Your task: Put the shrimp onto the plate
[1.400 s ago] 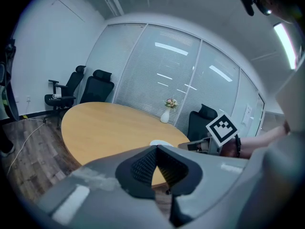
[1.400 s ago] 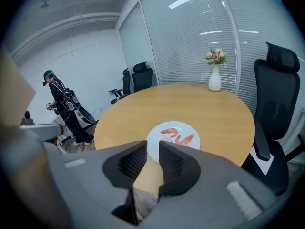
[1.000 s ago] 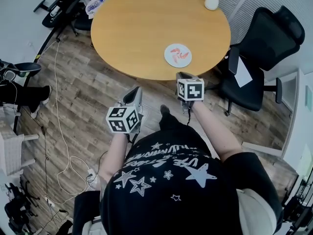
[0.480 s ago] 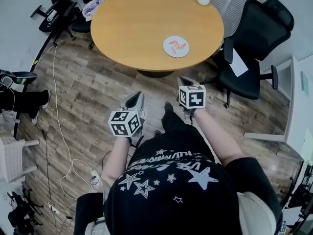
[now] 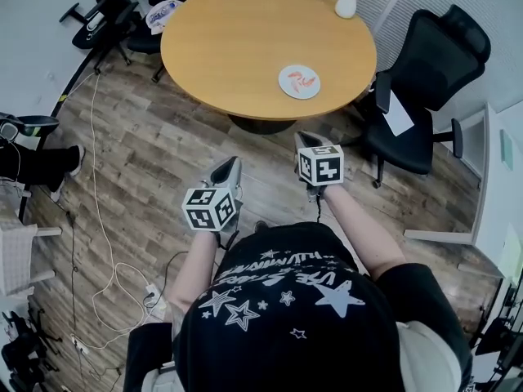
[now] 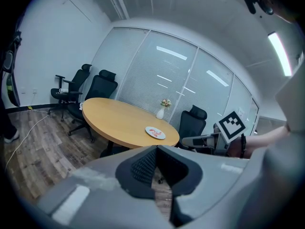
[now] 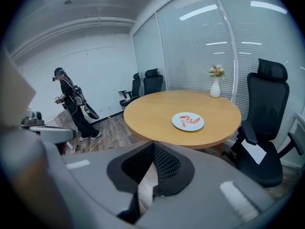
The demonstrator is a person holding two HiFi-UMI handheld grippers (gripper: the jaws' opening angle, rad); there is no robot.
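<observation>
The wooden floor (image 5: 139, 153) takes up most of the head view, and the person holding the grippers stands on it, well apart from the round wooden surface (image 5: 237, 39). A black office chair (image 5: 425, 72) sits at the right of that surface, and a small white vase of flowers (image 5: 349, 2) stands near its far edge.

The only other thing on the surface is the white plate (image 5: 286, 82), near the edge that faces the person. On it lie the shrimp (image 5: 304, 79), a few pink-orange pieces close together near its middle. No shrimp shows anywhere else on the wood, so the task looks finished: the shrimp are already on the plate and, by these views, nothing is left to carry.

Both tools are held low in front of the person's body, over the floor and short of the surface's edge. The left gripper (image 6: 156, 149) has its fingers brought together at the tips with nothing between them; only floor shows through the gap behind them. The right gripper (image 7: 152, 146) is likewise closed and empty, and it points toward the plate from a distance. Neither touches the plate, the shrimp or the surface.
</observation>
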